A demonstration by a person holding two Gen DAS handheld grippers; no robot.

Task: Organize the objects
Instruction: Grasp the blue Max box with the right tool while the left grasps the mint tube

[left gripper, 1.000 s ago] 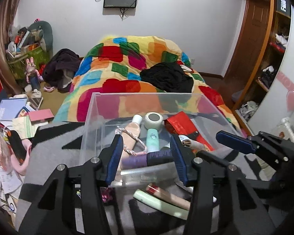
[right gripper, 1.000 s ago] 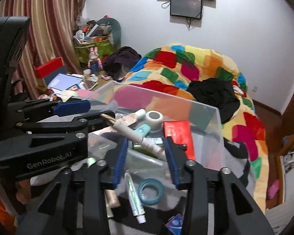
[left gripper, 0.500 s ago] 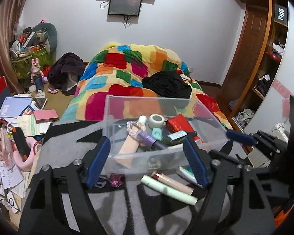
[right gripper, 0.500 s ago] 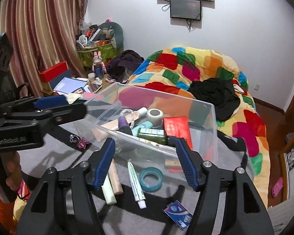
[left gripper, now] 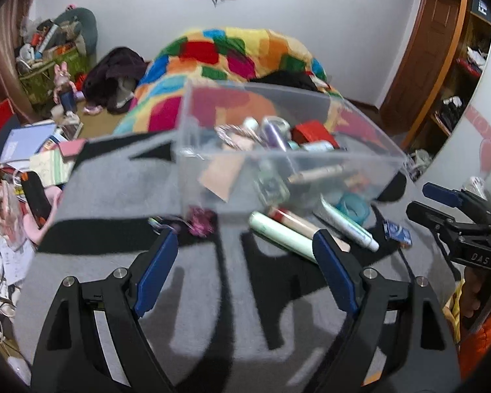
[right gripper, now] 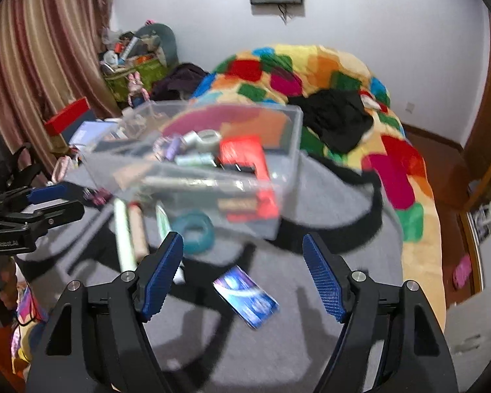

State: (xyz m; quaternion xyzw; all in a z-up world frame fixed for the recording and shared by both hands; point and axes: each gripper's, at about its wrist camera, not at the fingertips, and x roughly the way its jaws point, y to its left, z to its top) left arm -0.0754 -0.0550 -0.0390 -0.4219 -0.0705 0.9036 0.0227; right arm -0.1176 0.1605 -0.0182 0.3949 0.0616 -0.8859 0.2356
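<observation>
A clear plastic bin (left gripper: 360, 137) (right gripper: 288, 150) stands on a grey and black blanket (left gripper: 114, 196) and holds a purple tube (left gripper: 275, 136), a red box (right gripper: 245, 155), a tape roll (right gripper: 208, 136) and other tubes. Loose in front of it lie a pale green tube (left gripper: 278, 234) (right gripper: 122, 229), a white tube (left gripper: 347, 224), a teal tape ring (left gripper: 353, 206) (right gripper: 193, 227), a blue packet (left gripper: 397, 232) (right gripper: 245, 296) and a pink hair tie (left gripper: 199, 222). My left gripper (left gripper: 242, 252) is open and empty, short of the bin. My right gripper (right gripper: 242, 255) is open and empty above the blue packet.
A bed with a patchwork quilt (left gripper: 232, 52) (right gripper: 327, 72) lies behind the bin. Papers, books and a red box (left gripper: 32, 150) clutter the floor at left. A striped curtain (right gripper: 32, 65) hangs at left; wooden shelves (left gripper: 458, 75) stand at right.
Both grippers opened wide, dropped the purple tube and the cream tube into the bin, and pulled back toward me.
</observation>
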